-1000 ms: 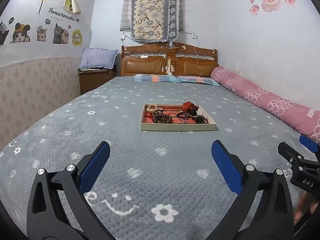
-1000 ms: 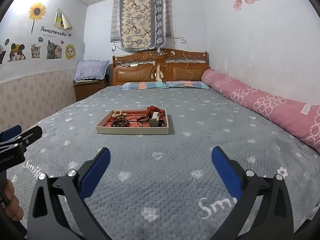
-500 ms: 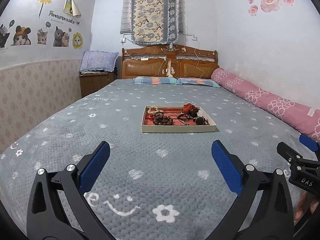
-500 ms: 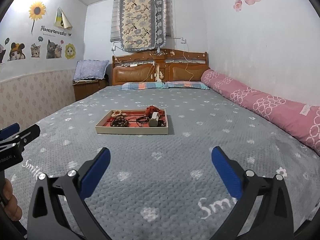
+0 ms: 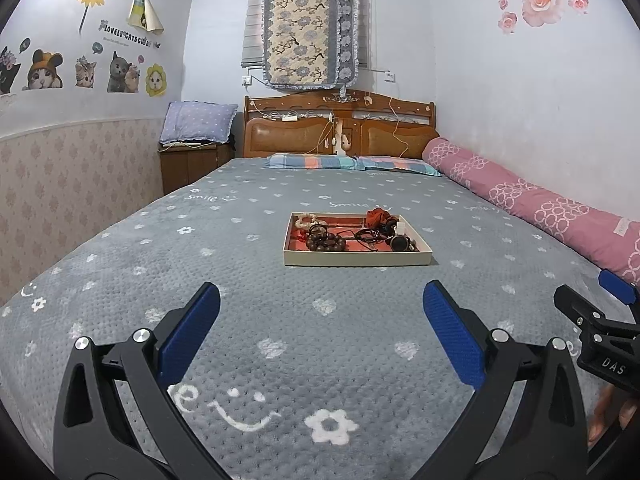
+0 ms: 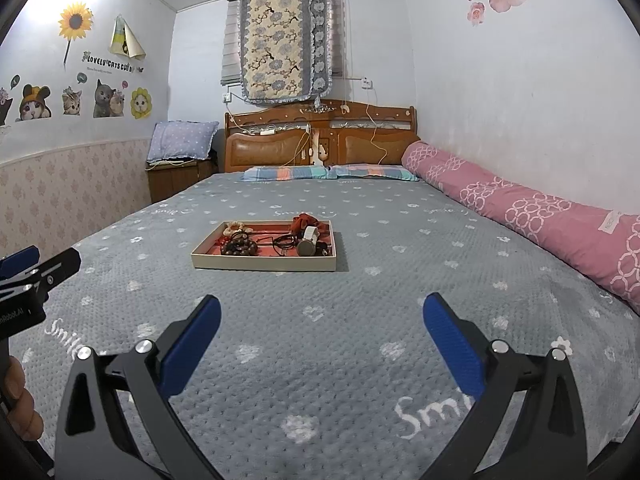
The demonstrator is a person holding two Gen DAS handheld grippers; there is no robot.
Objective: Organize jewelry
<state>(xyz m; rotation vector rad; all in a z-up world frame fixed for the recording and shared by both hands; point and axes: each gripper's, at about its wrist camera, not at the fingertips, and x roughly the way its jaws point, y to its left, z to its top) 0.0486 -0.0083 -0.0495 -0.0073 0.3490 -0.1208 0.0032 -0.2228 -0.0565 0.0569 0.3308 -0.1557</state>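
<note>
A shallow beige tray point(image 5: 356, 258) point(image 6: 264, 263) with a red lining lies mid-bed. It holds a dark wooden bead bracelet point(image 5: 326, 243) point(image 6: 239, 247), a pale bracelet point(image 5: 306, 220), black cords point(image 5: 366, 236), a red cloth piece point(image 5: 377, 216) point(image 6: 304, 222) and a dark round item point(image 5: 399, 242). My left gripper point(image 5: 320, 312) hovers open over the blanket, well short of the tray. Further right, my right gripper point(image 6: 320, 320) is open too, and its tip point(image 5: 592, 312) shows in the left wrist view. Nothing lies between either pair of fingers.
A grey blanket point(image 5: 280, 320) with white hearts and flowers covers the bed. A rolled pink quilt point(image 5: 540, 208) lies along the right wall. Striped pillows point(image 5: 344, 162) and a wooden headboard point(image 5: 340, 128) stand at the far end, a wooden nightstand point(image 5: 192, 164) at the far left.
Both views have tilted slightly, so the tray sits a little lower in the left wrist view. Both grippers stay open, and nothing in the tray has moved.
</note>
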